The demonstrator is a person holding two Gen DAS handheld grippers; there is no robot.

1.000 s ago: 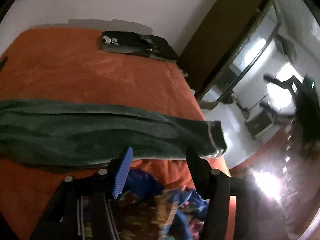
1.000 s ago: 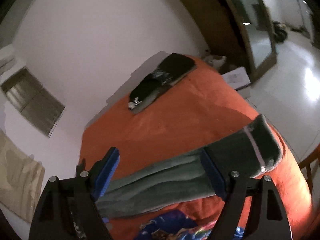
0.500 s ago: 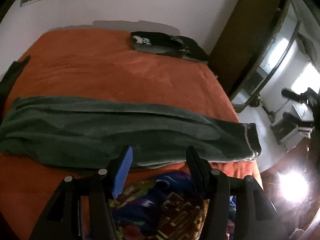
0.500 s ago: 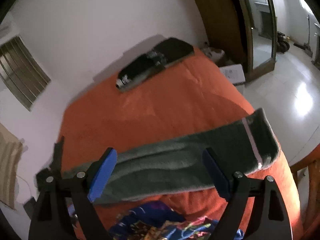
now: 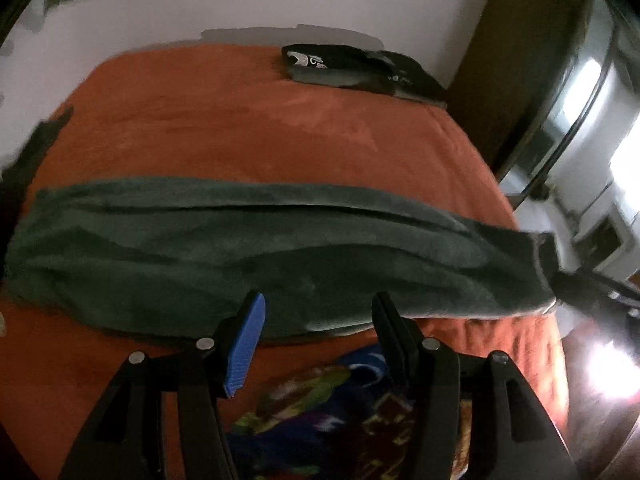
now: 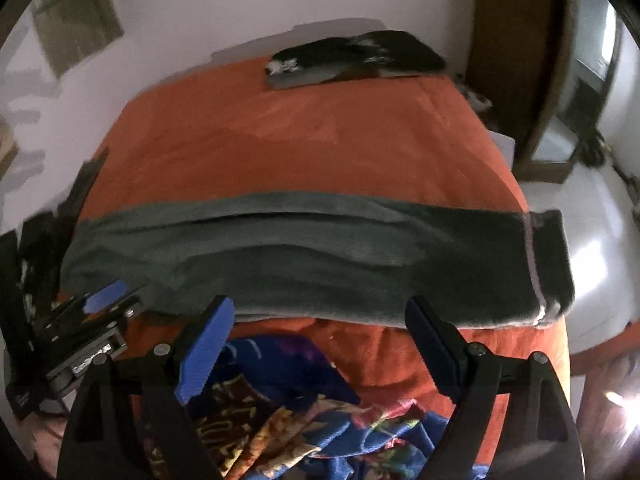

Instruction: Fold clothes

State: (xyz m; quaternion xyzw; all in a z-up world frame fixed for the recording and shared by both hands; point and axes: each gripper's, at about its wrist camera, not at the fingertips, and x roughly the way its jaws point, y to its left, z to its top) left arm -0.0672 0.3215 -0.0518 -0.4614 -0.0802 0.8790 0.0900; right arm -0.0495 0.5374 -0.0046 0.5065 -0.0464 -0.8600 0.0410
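1. Bed (image 5: pixel 248 128): covered in an orange blanket, filling the middle of both wrist views; white wall behind it.
2. Green trousers (image 5: pixel 280 256): lay flat in a long band across the centre of the bed from left edge to right edge, with a pale stripe near the cuff at the right end (image 6: pixel 534 264); folds ran lengthwise.
3. Black clothes (image 5: pixel 360 70): a folded stack at the upper centre of the frame, at the far end of the bed by the wall.
4. Patterned cloth (image 6: pixel 304 412): blue with many colours, crumpled at the lower centre, on the near edge of the bed just below the trousers.
5. Left tongs (image 5: pixel 318 312): stood partly open at the bottom of the frame, tips over the near edge of the trousers, nothing held between them.
6. Right tongs (image 6: pixel 320 316): stood wide open at the bottom of the frame, tips at the near edge of the trousers, holding nothing.
7. Wooden wardrobe (image 6: pixel 516 60): upper right, beside the bed.
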